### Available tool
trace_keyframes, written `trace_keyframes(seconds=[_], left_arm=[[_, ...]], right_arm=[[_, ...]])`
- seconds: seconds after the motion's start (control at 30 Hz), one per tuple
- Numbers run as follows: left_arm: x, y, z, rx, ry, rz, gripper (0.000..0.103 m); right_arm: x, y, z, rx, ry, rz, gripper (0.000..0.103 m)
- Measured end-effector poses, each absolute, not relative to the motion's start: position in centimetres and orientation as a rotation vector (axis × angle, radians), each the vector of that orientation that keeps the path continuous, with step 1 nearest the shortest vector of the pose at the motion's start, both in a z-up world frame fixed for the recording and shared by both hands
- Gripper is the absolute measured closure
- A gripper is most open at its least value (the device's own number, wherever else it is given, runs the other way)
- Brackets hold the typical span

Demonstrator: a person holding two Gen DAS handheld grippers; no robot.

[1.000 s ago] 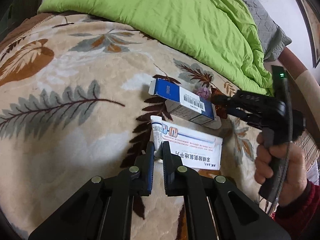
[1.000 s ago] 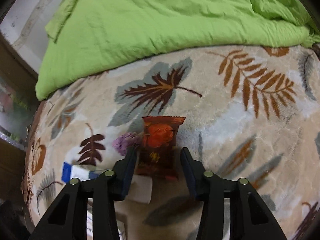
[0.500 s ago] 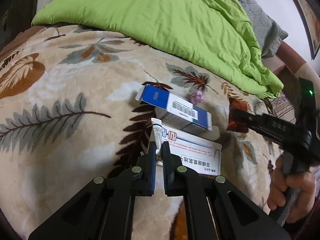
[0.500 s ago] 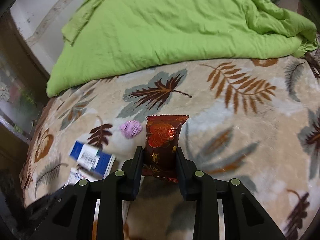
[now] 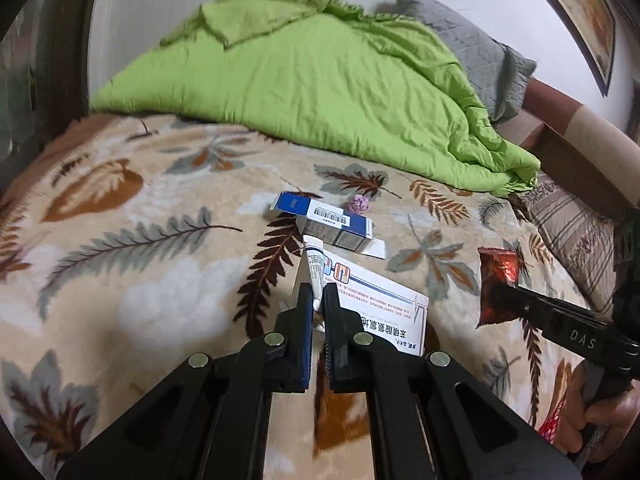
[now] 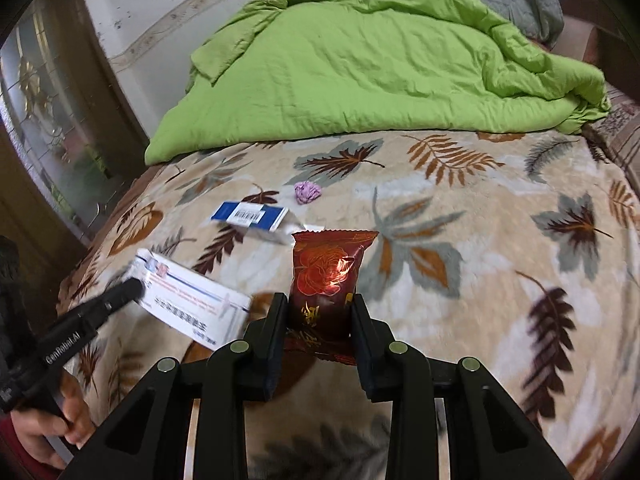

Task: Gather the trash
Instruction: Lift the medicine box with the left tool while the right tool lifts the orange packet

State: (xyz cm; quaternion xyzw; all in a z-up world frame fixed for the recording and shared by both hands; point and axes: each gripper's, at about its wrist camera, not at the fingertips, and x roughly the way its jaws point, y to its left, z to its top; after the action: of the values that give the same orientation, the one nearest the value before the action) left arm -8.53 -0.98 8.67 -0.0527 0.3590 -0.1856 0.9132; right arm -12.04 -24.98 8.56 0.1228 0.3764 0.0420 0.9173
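My left gripper (image 5: 319,298) is shut on the end flap of a white medicine box (image 5: 376,304) and holds it above the leaf-patterned blanket (image 5: 140,280); the box also shows in the right wrist view (image 6: 192,300). My right gripper (image 6: 320,304) is shut on a red snack wrapper (image 6: 328,268), lifted off the bed; it also shows in the left wrist view (image 5: 498,288). A blue and white box (image 5: 326,222) and a crumpled purple wad (image 5: 359,203) lie on the blanket beyond.
A green duvet (image 5: 320,92) is heaped across the far side of the bed. A grey pillow (image 5: 484,56) and a striped cushion (image 5: 576,232) lie at the right. A glass door (image 6: 44,120) stands left of the bed.
Both grippers have risen and pulled back from the bed. The white box has come up with the left gripper. The right gripper closed on the red wrapper and lifted it.
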Motion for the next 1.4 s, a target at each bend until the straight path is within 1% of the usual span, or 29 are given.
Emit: trace_keyframes(seconds=[0.2,0.5,0.97,1.4], left_arm=[[-12.7,-1.4,10.3,-0.039,0.679,-0.383,0.098],[-15.3,-2.0,11.7,-0.011,0.654,-0.401,0.098],[-16.8,-2.2,13.4,-0.011,0.619,-0.407,0.098],[-17.7,-2.9,15.1,-0.006,0.571,-0.436,0.098]], right_arm=[[-16.1,-24.2,8.9,0.183,0.75,0.047,0.07],[-19.9,-23.0,10.0,0.079,0.709,0.011,0.07],[-21.2,-22.7,10.3,0.01,0.7,-0.035,0.07],[-21.2,-26.9,10.6,-0.017,0.674,-0.209,0.07]])
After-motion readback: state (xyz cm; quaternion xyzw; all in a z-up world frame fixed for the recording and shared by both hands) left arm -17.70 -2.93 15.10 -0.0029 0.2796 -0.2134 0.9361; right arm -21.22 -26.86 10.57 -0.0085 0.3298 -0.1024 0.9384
